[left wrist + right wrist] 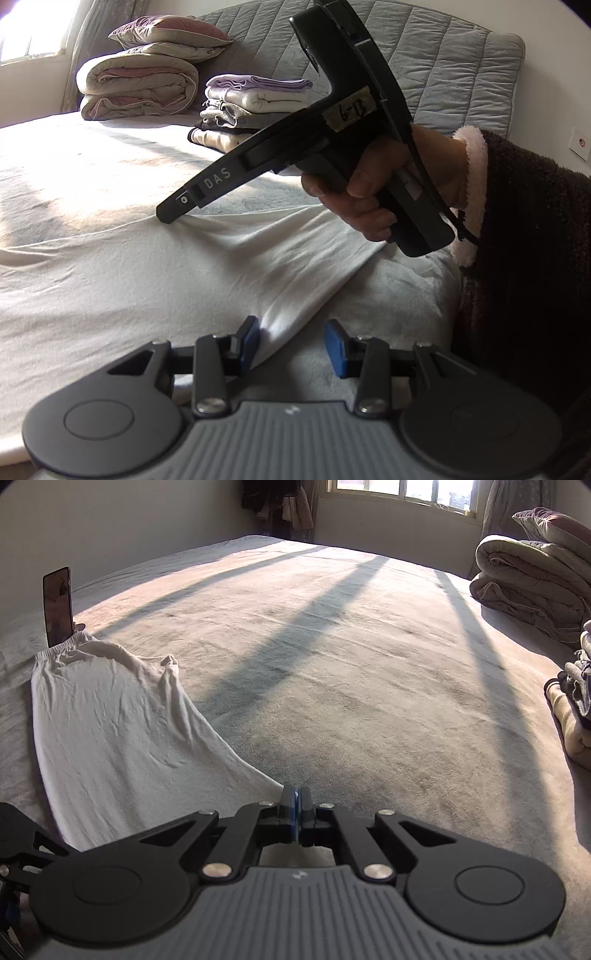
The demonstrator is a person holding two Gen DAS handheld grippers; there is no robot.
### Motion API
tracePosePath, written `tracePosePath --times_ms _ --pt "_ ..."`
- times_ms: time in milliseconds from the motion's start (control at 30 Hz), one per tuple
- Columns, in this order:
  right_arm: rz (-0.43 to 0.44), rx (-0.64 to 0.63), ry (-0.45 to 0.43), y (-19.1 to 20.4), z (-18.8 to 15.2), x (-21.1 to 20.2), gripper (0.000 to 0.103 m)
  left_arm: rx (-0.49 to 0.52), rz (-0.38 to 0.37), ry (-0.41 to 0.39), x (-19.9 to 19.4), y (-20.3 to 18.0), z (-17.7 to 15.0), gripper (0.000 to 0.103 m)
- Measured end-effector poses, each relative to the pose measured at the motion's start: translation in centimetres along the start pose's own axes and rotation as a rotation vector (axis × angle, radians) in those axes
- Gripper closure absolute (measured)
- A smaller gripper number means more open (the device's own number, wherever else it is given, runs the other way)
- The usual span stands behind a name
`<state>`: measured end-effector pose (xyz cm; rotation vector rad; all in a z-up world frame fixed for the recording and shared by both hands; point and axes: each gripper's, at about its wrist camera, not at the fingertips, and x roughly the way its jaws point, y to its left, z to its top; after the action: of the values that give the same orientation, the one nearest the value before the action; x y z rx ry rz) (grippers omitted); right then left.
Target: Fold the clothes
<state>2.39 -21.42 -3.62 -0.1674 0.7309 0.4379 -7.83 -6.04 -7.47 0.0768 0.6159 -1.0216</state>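
Note:
A white garment (155,273) lies spread flat on the bed; in the right wrist view it (118,734) runs from an elastic waistband at the far left to a corner by my fingers. My left gripper (291,345) is open, its blue pads either side of the garment's near edge fold. My right gripper (295,812) is shut on the garment's corner, low on the bed. It also shows in the left wrist view (170,216), tip pressed onto the garment's far edge.
A stack of folded clothes (251,107) and a rolled quilt with a pillow (140,85) sit by the grey headboard (443,62). A phone (57,607) stands upright past the waistband. The bed cover (351,657) stretches toward a window (402,487).

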Motion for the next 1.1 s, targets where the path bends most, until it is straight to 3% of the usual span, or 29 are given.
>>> tracePosePath --times_ms 133,167,233,300,333,667,800,933,967,1000,1100 --pt "0.014 -0.002 0.025 0.0 -0.3 0.6 0.098 -0.007 -0.001 -0.004 -0.2 0.1 0.1 0.064" --pt "0.016 -0.007 0.019 0.2 -0.2 0.5 0.088 -0.018 -0.006 -0.007 -0.3 0.3 0.2 0.064" --pt "0.035 0.011 0.010 0.2 0.2 0.3 0.079 -0.048 -0.022 -0.014 -0.9 0.6 0.5 0.064" --pt "0.069 0.036 -0.012 0.2 0.6 0.0 0.049 -0.069 -0.025 -0.029 -1.7 1.2 0.9 0.064" --pt "0.086 0.048 -0.026 0.3 0.8 -0.2 0.049 -0.068 -0.014 -0.039 -2.2 1.4 1.1 0.064" --pt "0.199 0.153 0.021 1.4 3.3 3.4 0.052 -0.100 0.163 -0.083 -6.6 6.1 1.5 0.063" --pt "0.233 0.154 0.057 2.2 3.6 4.8 0.068 -0.123 0.216 -0.067 -7.6 7.7 0.8 0.063" --pt "0.240 0.089 0.073 3.8 3.6 5.7 0.076 -0.138 0.226 -0.010 -7.6 8.6 -0.5 0.064" --pt "0.241 0.081 0.075 4.0 3.7 5.8 0.094 -0.131 0.225 0.003 -7.4 8.6 -0.9 0.064" --pt "0.210 0.077 0.063 4.1 3.8 5.7 0.098 -0.121 0.228 0.007 -7.2 8.4 -1.1 0.064" --pt "0.161 0.072 0.044 4.2 4.0 5.6 0.099 -0.113 0.228 0.008 -7.2 8.2 -1.2 0.064"
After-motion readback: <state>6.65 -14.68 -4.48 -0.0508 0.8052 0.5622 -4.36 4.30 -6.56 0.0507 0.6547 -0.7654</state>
